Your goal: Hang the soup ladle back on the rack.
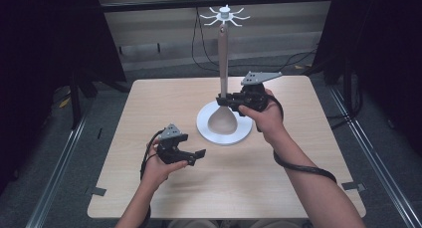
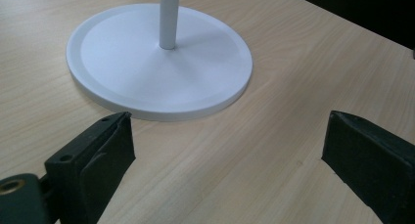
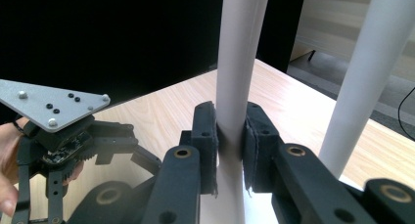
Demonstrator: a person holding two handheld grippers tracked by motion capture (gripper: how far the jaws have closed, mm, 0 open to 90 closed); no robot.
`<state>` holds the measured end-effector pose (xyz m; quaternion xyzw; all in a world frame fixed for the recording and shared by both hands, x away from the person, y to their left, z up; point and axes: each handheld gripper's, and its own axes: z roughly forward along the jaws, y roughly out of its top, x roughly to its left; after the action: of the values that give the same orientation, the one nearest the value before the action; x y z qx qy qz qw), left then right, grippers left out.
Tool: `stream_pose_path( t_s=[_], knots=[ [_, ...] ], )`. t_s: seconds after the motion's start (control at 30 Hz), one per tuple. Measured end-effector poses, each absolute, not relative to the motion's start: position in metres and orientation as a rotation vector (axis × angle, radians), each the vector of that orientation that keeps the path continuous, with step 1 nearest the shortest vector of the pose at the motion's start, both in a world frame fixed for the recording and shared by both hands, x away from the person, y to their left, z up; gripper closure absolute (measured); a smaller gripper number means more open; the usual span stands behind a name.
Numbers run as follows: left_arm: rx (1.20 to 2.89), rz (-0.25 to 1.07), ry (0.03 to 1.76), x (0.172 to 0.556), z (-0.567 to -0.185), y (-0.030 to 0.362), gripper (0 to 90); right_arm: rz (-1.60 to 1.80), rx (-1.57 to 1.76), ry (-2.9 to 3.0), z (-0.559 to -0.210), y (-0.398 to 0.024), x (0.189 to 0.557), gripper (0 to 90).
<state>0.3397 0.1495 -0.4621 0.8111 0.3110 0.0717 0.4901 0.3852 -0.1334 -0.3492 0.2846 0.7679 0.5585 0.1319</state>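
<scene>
From above, your right tongs (image 1: 225,101) clamp the handle of a wooden spoon (image 1: 222,83), held upright beside the white stand (image 1: 224,131) near the counter's (image 1: 149,108) centre. Your left tongs (image 1: 194,157) hover toward the near edge.

In the left gripper view, those jaws stand wide apart, facing the stand's base (image 2: 127,72).

In the right gripper view, the jaws press on the spoon handle (image 3: 240,62); the stand's pole (image 3: 364,82) rises just beside.

Premises read as a laboratory recording bay — a lone pale wood-grain table (image 1: 164,188) on grey floor, dark curtains (image 1: 45,39) at both sides, metal floor rails (image 1: 54,173), loose cables (image 1: 199,44) along the far wall.
</scene>
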Motion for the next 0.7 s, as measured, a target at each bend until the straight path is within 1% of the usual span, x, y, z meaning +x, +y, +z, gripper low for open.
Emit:
stream_pose_path(
  t_s=[0.37, 0.57, 0.7],
  knots=[
    [1.981, 0.171, 0.753, 0.34, -0.4641, 0.1487, 4.9, 1.609, 0.837, 2.217, -0.3489, -0.1319, 0.389, 75.0],
    [1.973, 0.168, 0.758, 0.3403, -0.4639, 0.149, 4.9, 1.604, 0.846, 2.213, -0.3493, -0.1311, 0.3915, 70.7],
    [1.974, 0.167, 0.758, 0.3406, -0.4637, 0.1495, 4.9, 1.595, 0.854, 2.211, -0.3493, -0.1301, 0.3928, 65.2]
  ],
)
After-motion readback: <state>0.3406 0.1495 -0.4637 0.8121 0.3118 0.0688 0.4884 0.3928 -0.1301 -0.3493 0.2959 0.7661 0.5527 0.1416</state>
